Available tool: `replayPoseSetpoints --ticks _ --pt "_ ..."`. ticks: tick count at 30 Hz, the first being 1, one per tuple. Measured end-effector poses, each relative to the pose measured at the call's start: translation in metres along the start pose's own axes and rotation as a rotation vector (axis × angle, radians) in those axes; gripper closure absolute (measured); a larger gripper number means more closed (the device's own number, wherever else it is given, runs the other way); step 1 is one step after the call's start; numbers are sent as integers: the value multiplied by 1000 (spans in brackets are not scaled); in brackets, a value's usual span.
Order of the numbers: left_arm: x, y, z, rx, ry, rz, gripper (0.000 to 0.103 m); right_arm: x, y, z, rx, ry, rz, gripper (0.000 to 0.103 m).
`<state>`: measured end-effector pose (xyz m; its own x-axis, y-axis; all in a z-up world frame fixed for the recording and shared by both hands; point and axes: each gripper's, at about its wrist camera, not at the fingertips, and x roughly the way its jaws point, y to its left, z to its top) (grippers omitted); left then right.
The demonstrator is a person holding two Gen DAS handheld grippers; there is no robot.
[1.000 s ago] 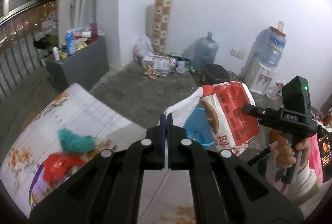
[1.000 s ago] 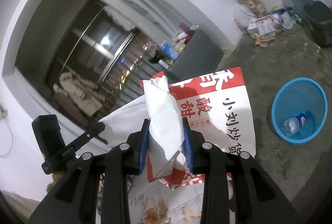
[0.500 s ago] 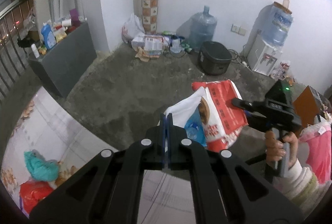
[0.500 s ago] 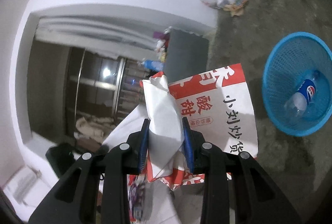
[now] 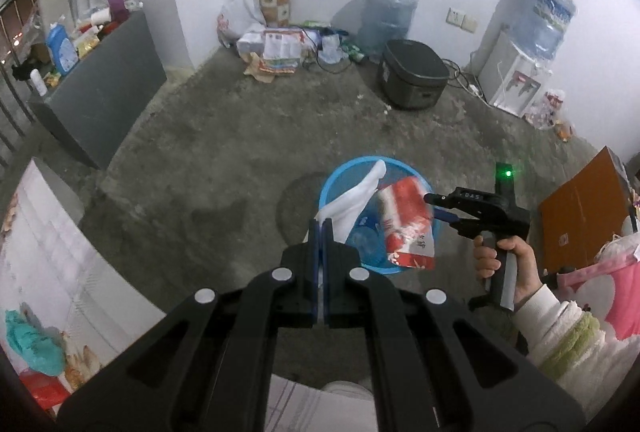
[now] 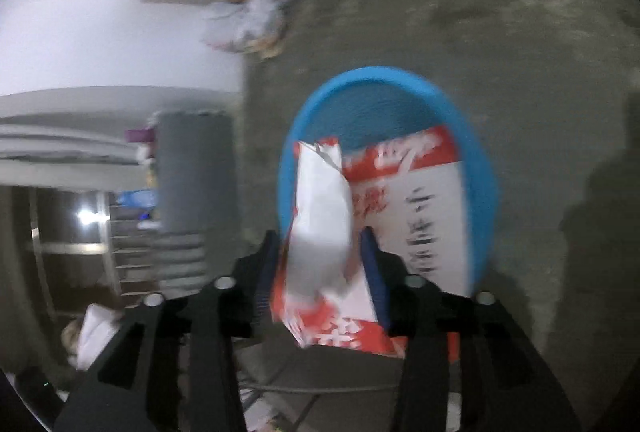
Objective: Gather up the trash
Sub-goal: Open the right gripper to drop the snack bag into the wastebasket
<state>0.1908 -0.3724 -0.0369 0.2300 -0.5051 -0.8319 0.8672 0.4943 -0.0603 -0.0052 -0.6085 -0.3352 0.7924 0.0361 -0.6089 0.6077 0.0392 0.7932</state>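
We see our right gripper over the blue basket on the concrete floor, its jaws opening with the red and white snack bag still between them; a gap shows beside the right pad, and the blur keeps us from telling whether the left pad touches the bag's white folded edge. In the left wrist view the same bag hangs in front of the basket, and we cannot tell whether its lower edge is inside the rim or just ahead of it. The bag's print is smeared and unreadable.

Our left gripper is closed, its blue pads pinching a white piece of paper or plastic that rises over the basket; we cannot make out what it is. Something pale blue lies in the basket's bottom, mostly hidden behind bag and sheet.

The hand holding the right tool shows at the right, its sleeve cut by the frame edge.
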Motion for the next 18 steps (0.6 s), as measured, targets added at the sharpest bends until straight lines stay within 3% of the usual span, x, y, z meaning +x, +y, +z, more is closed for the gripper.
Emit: replayPoseSetpoints --ticks 2,8,14,18 --pt "7 -2 0 1 11 -2 103 -4 4 -1 -36 -20 -18 49" --pt "21 -10 0 5 30 -7 103 -40 38 1 -201 -174 -86 47" --pt "38 -27 8 28 52 -44 103 -70 45 -10 -247 -231 -101 46" --pt "68 -56 14 60 124 -106 103 -87 39 -32 -248 -247 -136 46"
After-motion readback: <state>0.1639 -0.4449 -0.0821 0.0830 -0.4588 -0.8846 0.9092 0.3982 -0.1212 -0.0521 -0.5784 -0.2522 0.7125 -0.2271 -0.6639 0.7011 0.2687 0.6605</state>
